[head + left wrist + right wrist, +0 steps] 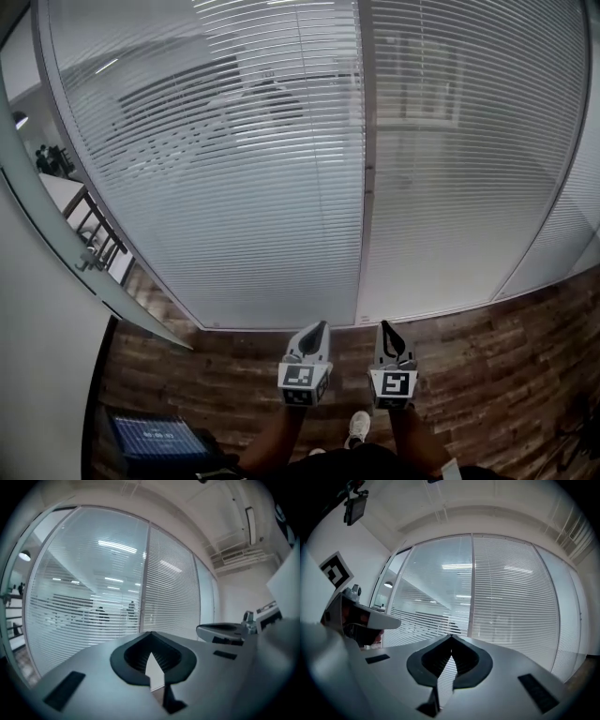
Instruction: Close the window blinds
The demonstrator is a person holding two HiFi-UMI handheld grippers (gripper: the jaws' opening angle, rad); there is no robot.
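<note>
Claws nearest, side by side, both empty: left claw (pixel 317 330) closed, right claw (pixel 387 330) closed, well short of window blinds (pixel 234 187) at twelve o'clock. Slats (pixel 169 141) at eleven o'clock see-through, not yet closed. My read: approach step. Next calls for finding blinds' control, which I cannot spot, then opening one claw to grip it.

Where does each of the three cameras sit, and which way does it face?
Head view: on the person's head, facing steeply down at the blinds and wooden floor; shows left gripper, right gripper, forearms, one shoe.
Left gripper view: on that gripper, along its shut jaws toward the blinds; right gripper at right.
Right gripper view: on that gripper, along its shut jaws toward the blinds; left gripper at left.
Shared: all see the blinds and the post between panes.
</note>
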